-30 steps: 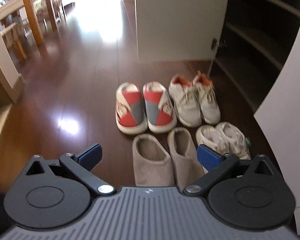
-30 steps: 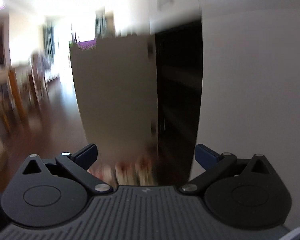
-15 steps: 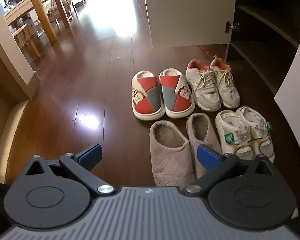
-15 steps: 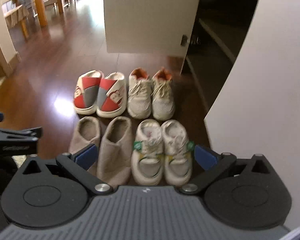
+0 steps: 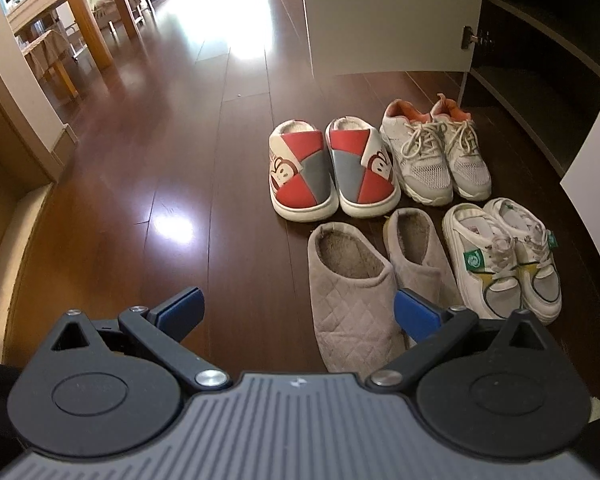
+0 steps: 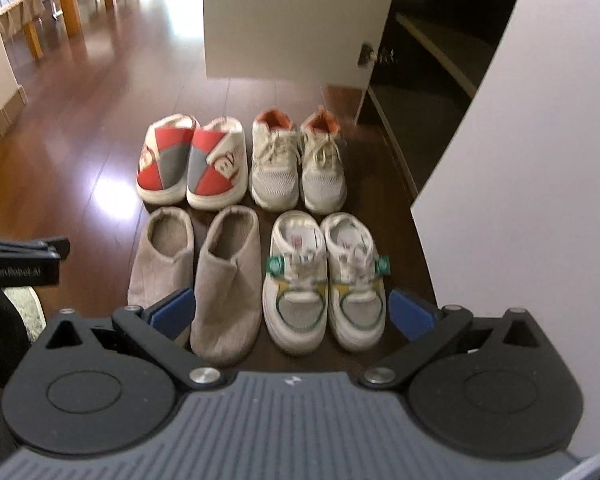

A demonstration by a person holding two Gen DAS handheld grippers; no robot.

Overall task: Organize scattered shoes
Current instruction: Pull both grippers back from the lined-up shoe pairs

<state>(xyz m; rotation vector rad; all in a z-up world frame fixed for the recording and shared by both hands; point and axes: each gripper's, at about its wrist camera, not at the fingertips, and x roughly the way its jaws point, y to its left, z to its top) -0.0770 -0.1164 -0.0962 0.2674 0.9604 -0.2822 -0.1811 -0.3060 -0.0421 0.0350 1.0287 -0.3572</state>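
I hold my left gripper (image 5: 298,312) above the wood floor (image 5: 140,184), its blue pads spread wide with nothing between them. My right gripper (image 6: 290,314) hangs the same way, pads far apart and empty.

Ahead of me 4 pairs of shoes sit on the floor in 2 rows of 2. In the far row, the red and grey slippers (image 5: 332,172) with a monkey face on each are on the left, side by side and touching. Just beside them on the right are the white mesh sneakers (image 5: 438,152) with orange linings and loose laces. In the near row, the beige quilted slippers (image 5: 364,280) lie on the left, and the white sneakers with green tags (image 5: 504,256) stand on the right, close to a white panel (image 6: 520,180).

From my right wrist view the same 4 pairs appear: red and grey slippers (image 6: 192,164), mesh sneakers (image 6: 298,164), beige slippers (image 6: 198,276) and green-tagged sneakers (image 6: 324,280). Part of my left gripper (image 6: 20,264) shows at the left edge there.

Beyond the shoes an open cabinet door (image 5: 388,16) stands white, and dark shelves (image 5: 540,64) sit to its right. A wooden table (image 5: 80,12) is far off at the upper left.
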